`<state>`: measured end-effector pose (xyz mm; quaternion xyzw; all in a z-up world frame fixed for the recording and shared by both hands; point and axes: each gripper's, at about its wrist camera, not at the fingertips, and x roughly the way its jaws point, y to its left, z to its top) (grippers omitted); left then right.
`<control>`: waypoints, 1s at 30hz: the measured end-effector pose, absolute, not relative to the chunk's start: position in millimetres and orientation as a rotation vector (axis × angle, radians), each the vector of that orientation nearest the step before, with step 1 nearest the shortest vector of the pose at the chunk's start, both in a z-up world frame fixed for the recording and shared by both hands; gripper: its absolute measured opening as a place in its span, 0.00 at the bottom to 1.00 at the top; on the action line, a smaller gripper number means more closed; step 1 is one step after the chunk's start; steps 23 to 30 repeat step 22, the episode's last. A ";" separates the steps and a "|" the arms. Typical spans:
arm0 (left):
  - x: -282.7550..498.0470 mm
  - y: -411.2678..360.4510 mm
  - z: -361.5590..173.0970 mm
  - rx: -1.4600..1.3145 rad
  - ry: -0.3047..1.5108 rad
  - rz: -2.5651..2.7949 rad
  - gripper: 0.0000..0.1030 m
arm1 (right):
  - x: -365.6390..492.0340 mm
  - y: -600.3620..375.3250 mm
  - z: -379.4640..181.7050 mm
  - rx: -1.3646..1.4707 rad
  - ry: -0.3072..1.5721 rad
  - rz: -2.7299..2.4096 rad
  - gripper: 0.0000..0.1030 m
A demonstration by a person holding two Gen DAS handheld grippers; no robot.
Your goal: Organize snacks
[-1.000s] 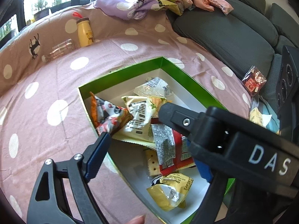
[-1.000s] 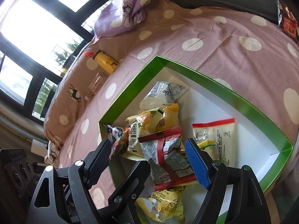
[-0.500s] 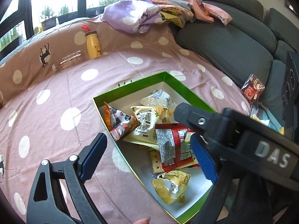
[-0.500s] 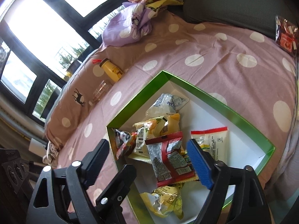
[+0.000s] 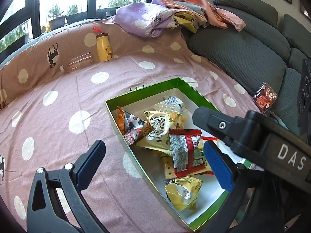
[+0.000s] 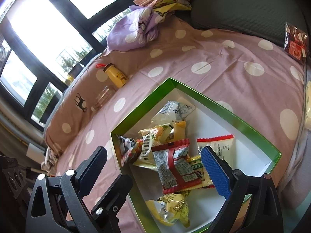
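Polka-dot bedspread (image 5: 97, 101), snack box (image 5: 140, 95) under both tongs (image 5: 153, 159) (image 6: 155, 165), just spread wide, empty

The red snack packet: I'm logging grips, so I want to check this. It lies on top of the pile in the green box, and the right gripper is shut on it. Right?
Not quite. The red snack packet does lie on the pile in the green box, but the right gripper is open, its jaws just widened, pads clear of the packet, as the right wrist view shows.

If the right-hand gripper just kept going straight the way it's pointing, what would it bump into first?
Probably the red snack packet on top of the pile in the green box. The right gripper, open and empty, points down at it, though depth is hard to judge.
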<state>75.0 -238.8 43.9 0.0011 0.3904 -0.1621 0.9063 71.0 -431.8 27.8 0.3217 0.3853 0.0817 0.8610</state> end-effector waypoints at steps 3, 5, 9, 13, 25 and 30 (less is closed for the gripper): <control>75.0 -238.5 43.5 -0.003 0.809 -0.340 0.98 | 71.1 -431.9 27.3 0.674 0.812 0.163 0.94; 74.4 -238.2 43.2 -0.007 0.810 -0.344 0.98 | 71.3 -432.1 27.4 0.671 0.815 0.158 0.94; 73.2 -237.1 43.2 -0.013 0.809 -0.350 0.98 | 70.7 -431.5 28.4 0.660 0.816 0.145 0.94; 72.8 -235.9 43.7 -0.017 0.809 -0.348 0.98 | 70.3 -431.5 29.2 0.657 0.818 0.134 0.94; 71.7 -229.0 44.9 -0.031 0.812 -0.340 0.98 | 70.0 -429.3 30.7 0.642 0.822 0.115 0.94; 71.7 -229.0 44.9 -0.031 0.812 -0.340 0.98 | 70.0 -429.3 30.7 0.642 0.822 0.115 0.94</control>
